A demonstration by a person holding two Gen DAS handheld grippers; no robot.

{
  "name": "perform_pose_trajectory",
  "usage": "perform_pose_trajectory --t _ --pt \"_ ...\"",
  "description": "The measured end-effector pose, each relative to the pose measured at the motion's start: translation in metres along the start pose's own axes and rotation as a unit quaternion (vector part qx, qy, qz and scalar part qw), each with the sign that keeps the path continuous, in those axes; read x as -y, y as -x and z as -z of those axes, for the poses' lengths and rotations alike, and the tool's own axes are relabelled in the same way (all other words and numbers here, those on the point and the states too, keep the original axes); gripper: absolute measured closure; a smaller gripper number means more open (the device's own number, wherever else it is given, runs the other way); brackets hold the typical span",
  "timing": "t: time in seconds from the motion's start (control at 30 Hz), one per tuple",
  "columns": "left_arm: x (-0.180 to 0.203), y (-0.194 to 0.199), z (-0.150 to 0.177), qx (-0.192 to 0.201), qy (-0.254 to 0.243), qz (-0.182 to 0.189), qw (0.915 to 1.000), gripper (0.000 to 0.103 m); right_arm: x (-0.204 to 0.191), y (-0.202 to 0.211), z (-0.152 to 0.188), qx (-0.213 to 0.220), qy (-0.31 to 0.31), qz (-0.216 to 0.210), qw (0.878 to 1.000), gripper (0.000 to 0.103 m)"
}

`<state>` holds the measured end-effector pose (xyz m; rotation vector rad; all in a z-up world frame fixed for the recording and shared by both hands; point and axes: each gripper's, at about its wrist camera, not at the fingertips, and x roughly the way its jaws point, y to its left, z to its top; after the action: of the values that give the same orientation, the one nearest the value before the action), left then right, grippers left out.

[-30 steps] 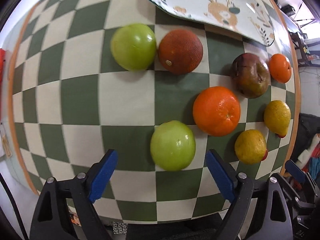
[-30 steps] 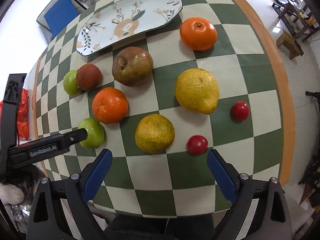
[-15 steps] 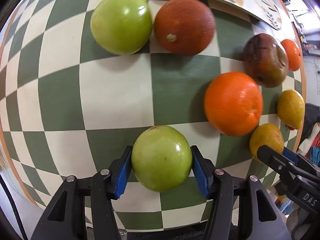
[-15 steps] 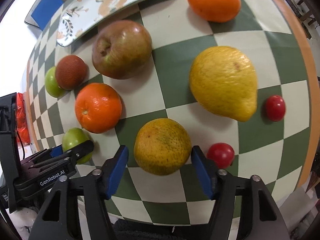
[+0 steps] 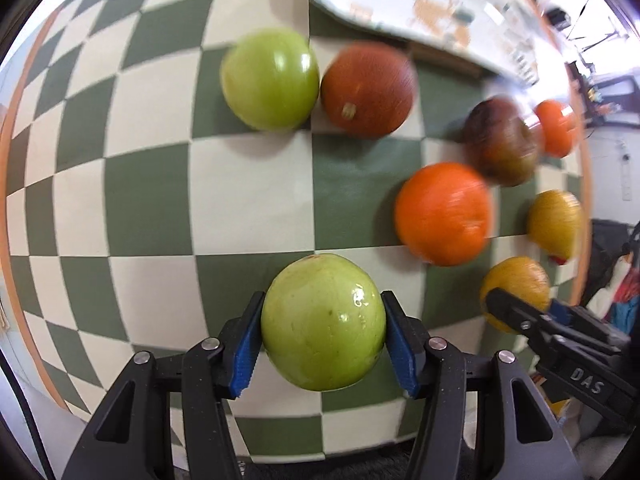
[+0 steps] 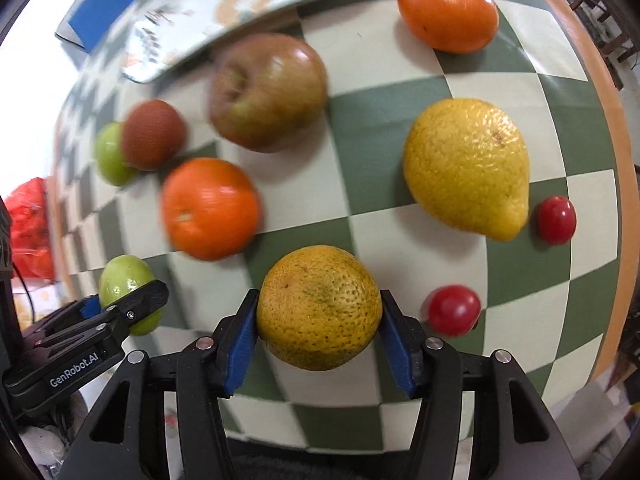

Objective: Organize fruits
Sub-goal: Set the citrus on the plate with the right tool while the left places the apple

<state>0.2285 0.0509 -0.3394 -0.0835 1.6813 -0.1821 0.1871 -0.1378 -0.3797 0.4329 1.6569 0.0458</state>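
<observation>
My left gripper (image 5: 324, 342) is shut on a green apple (image 5: 324, 322), both blue pads pressed to its sides. My right gripper (image 6: 318, 332) is shut on a yellow-green orange (image 6: 318, 308). Both fruits are held near the front edge of the green-and-cream checked table (image 5: 152, 200). In the right wrist view the left gripper (image 6: 120, 312) shows at lower left with its apple (image 6: 122, 280). A patterned oval plate (image 6: 224, 4) lies at the far side, with nothing on the part I can see.
On the cloth lie a second green apple (image 5: 270, 78), a reddish-brown fruit (image 5: 368, 90), an orange (image 5: 442, 214), a brownish apple (image 6: 268, 92), a lemon (image 6: 466, 168), another orange (image 6: 448, 10) and two small red tomatoes (image 6: 454, 310). A blue chair (image 6: 100, 12) stands beyond the plate.
One second ago both grippers stood open around their fruits; they have since shut on them. Since half a second ago both views have drawn back a little and the background is blurred.
</observation>
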Motion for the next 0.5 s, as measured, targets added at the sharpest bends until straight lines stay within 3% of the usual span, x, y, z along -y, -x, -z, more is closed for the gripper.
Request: perform_pose_trajectory --t 0.1,0.2,0.33,0.5 --pt "-0.001 0.041 -0.004 0.028 0.012 0.029 0.9991 0.05 -0.008 0.03 0.001 0.02 0.003 -0.035 0.999 0.044" --pt "0.003 0.079 -0.028 0.055 0.025 0.055 0.9966 0.05 -0.014 0.066 -0.018 0.055 0.012 -0.055 0.997 0.044" --pt "0.02 0.089 -0.082 0.065 0.047 0.084 0.9932 0.05 -0.012 0.105 -0.078 0.095 0.034 -0.061 0.993 0.044" --pt "0.025 0.068 -0.167 0.043 0.09 0.085 0.9913 0.05 -0.025 0.1 -0.173 0.108 0.056 -0.036 0.992 0.044"
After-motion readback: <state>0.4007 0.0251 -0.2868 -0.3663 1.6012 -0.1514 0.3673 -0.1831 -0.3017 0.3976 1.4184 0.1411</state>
